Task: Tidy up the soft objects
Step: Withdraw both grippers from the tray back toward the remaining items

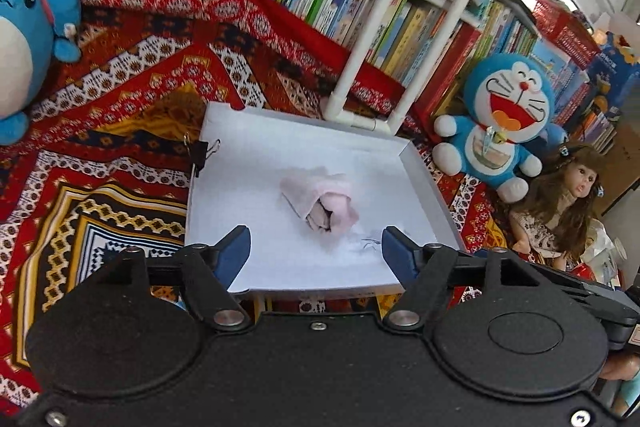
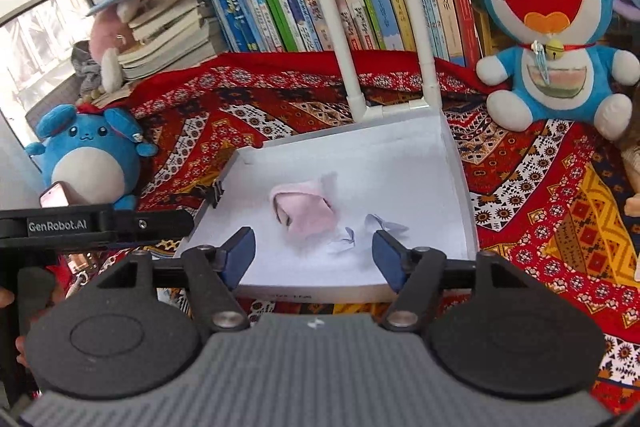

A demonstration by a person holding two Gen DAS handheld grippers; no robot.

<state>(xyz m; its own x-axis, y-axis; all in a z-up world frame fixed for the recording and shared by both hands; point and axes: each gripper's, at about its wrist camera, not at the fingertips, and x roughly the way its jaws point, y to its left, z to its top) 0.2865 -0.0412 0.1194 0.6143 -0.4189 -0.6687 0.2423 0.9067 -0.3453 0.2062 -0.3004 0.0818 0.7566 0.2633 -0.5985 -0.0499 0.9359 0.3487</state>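
Left view: we see the left claw (image 1: 316,253) spread wide and empty over the near edge of a white tray (image 1: 224,219). The rolled pink cloth (image 1: 322,205) lies mid-tray, just beyond the fingertips. A binder clip (image 1: 202,151) grips the tray's left wall; a Doraemon plush (image 1: 504,119) and a doll (image 1: 568,203) sit right.

Right view: the right claw (image 2: 314,253) is likewise wide and empty, the cloth ahead. "GenRobot.AI" marks the left handle (image 2: 56,225).

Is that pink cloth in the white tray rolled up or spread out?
Rolled up. The pink cloth lies as a compact bundle on the white tray, with layered folds showing at its open end.
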